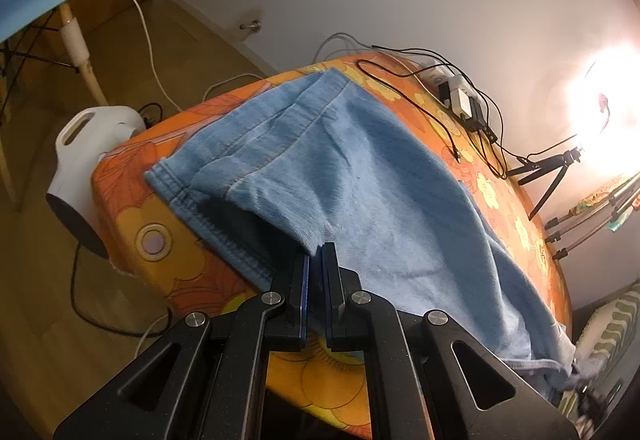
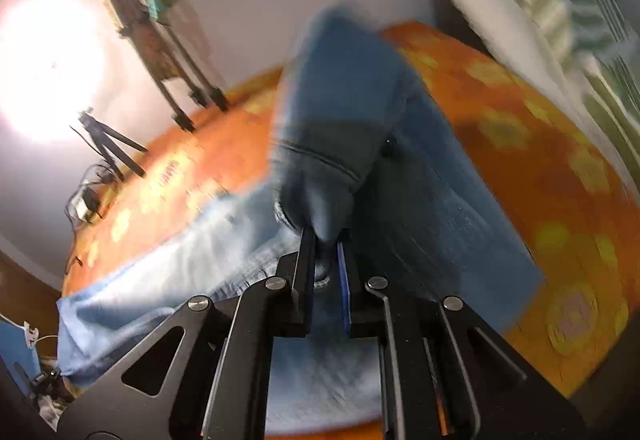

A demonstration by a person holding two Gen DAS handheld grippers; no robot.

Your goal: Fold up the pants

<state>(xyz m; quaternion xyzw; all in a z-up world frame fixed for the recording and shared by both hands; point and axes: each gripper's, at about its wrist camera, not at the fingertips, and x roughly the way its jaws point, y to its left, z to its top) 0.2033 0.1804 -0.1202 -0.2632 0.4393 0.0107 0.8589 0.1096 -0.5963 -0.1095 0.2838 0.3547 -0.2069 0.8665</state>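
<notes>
Light blue denim pants (image 1: 360, 168) lie across an orange flowered table (image 1: 168, 268). In the left wrist view my left gripper (image 1: 317, 252) is shut on a corner of the denim near the table's front edge, lifting a fold above the hem. In the right wrist view, which is blurred, my right gripper (image 2: 326, 240) is shut on a bunched part of the pants (image 2: 352, 112) and holds it raised above the rest of the cloth.
A power strip with chargers and black cables (image 1: 460, 96) lies at the table's far edge. Tripods (image 1: 552, 168) and a bright lamp (image 1: 608, 112) stand at the right. A white appliance (image 1: 88, 144) sits on the floor to the left. A striped cushion (image 2: 560, 0) lies beside the table.
</notes>
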